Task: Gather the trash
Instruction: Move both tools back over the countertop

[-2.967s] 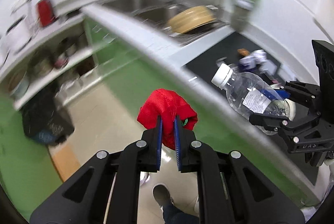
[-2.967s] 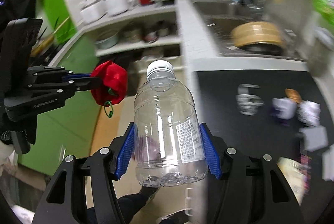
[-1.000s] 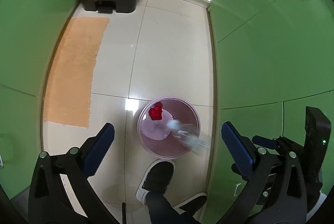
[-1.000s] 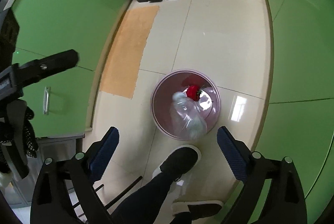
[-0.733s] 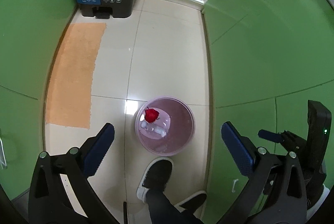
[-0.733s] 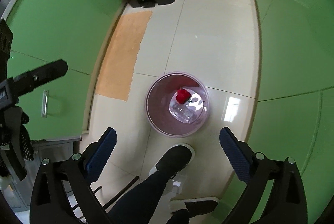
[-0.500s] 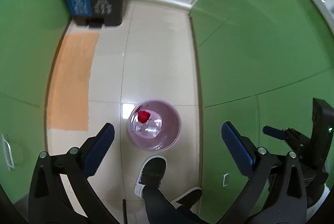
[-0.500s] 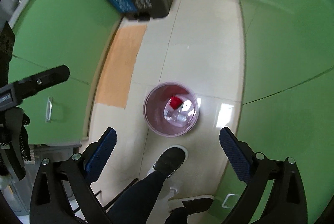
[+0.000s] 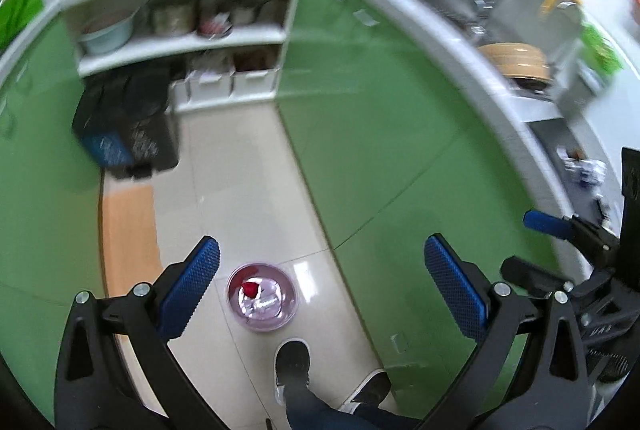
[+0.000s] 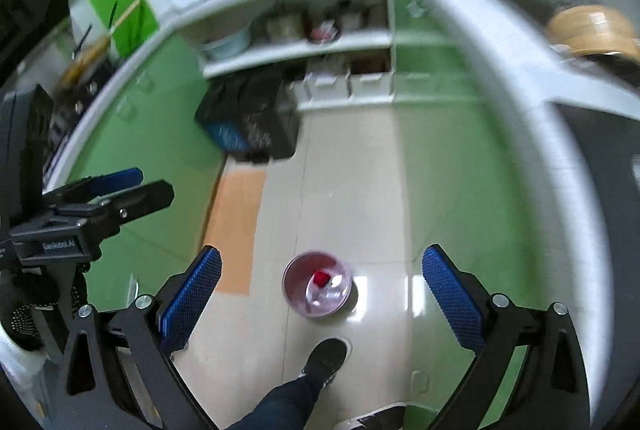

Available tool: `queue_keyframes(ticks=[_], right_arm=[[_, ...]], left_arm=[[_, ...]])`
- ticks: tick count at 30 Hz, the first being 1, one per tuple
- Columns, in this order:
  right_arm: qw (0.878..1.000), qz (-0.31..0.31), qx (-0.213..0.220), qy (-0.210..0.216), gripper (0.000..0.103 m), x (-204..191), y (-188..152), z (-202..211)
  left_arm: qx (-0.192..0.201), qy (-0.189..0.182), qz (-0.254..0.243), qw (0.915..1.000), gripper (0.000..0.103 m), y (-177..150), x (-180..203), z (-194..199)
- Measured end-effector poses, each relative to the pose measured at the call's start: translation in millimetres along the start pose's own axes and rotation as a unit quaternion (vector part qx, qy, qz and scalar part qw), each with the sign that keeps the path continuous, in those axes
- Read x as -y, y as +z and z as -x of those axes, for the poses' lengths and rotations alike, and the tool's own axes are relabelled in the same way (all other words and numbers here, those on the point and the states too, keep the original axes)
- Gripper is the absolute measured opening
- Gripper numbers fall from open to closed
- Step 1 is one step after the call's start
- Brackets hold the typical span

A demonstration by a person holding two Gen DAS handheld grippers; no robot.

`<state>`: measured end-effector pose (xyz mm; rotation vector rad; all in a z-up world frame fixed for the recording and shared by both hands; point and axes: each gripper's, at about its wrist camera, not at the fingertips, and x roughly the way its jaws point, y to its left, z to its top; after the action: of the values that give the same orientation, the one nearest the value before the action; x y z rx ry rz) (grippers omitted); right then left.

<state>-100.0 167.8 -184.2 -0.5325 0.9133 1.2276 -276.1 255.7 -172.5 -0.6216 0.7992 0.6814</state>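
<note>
The bin [image 9: 262,297] stands on the floor [image 9: 240,189] below and ahead of the left gripper [image 9: 320,282], a shoe [image 9: 293,362] just before it, cabinets [image 9: 380,149] right.

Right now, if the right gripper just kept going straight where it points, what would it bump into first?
Probably nothing until the floor. The right gripper, its jaws opening with nothing between them, aims down at the pink bin, which holds a red item and a bottle. It might meet the bin's rim first, though depth is unclear.
</note>
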Motion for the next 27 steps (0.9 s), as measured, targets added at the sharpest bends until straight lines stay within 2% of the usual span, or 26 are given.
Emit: queue_keyframes(ticks=[2,7,14,21,27], right_arm=[[0.999,-0.010,0.022,-0.021,0.097,13.4,-4.4,37.0],[0.995,-0.046,0.057,-0.072,0.097,51.0,-24.6,100.5],[0.979,-0.112,0.096,-0.144,0.097,112.8,-60.6,184.5],[0.967,-0.139,0.098,-0.187,0.097,149.7,-92.7,235.1],[0.962,-0.151,0.082,-0.210,0.097,177.3,-110.8,251.0]], left_arm=[[0.009,-0.014,-0.017,0.9997,0.100,7.3,21.9,16.9],[0.022,-0.052,-0.061,0.9965,0.100,16.1,80.8,42.2],[0.028,-0.098,-0.120,0.9876,0.100,23.2,158.9,55.5],[0.024,-0.133,-0.189,0.9727,0.100,32.7,229.4,60.3],[0.009,-0.144,-0.239,0.9602,0.100,44.6,282.4,45.9]])
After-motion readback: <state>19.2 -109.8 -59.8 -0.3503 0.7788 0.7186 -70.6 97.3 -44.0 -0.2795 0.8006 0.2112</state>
